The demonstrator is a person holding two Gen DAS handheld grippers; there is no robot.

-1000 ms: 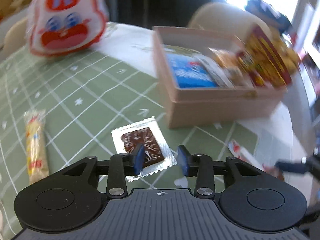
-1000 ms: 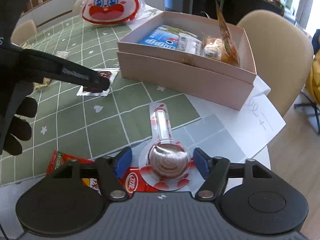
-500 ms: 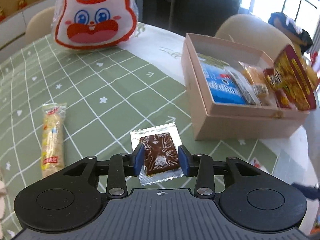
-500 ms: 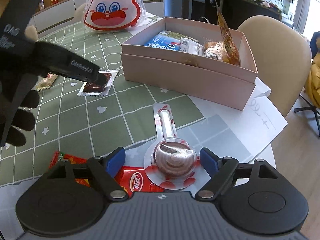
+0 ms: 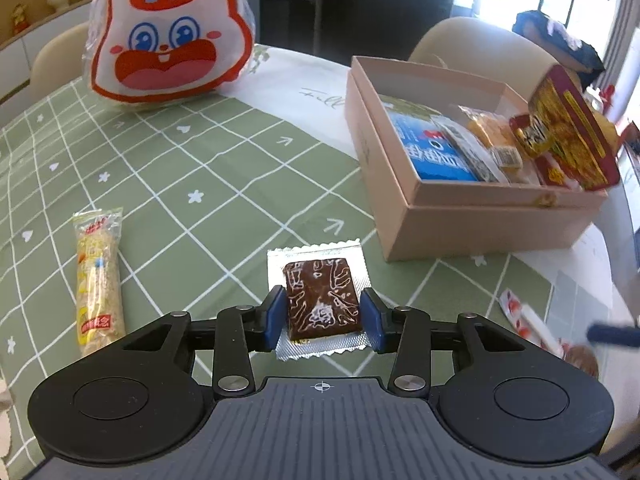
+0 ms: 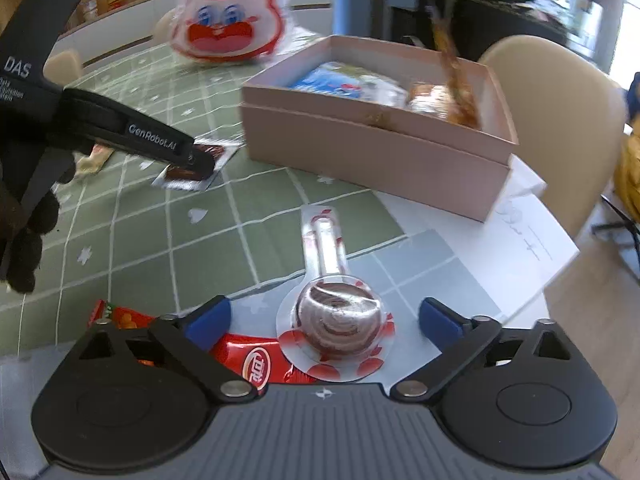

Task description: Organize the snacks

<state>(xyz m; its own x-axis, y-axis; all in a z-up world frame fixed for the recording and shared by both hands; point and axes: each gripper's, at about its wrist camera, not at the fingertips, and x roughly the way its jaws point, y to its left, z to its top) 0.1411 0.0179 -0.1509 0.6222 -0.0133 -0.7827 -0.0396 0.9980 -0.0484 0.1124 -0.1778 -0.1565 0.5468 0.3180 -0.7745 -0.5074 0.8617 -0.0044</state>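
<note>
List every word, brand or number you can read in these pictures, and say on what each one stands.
"GenRobot.AI": left gripper, on its finger.
"DAS": same gripper's body; smaller lines beneath too blurred.
"Full": white cloth, cursive, partly cut.
Blue packet, red wrapper, yellow stick snack, paper sheet: print unreadable.

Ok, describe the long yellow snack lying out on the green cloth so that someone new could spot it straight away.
Start at the pink box on the green checked cloth, then look far left past the chocolate bar. The yellow snack stick lies there alone, the only long, thin, clear-wrapped packet.
</note>
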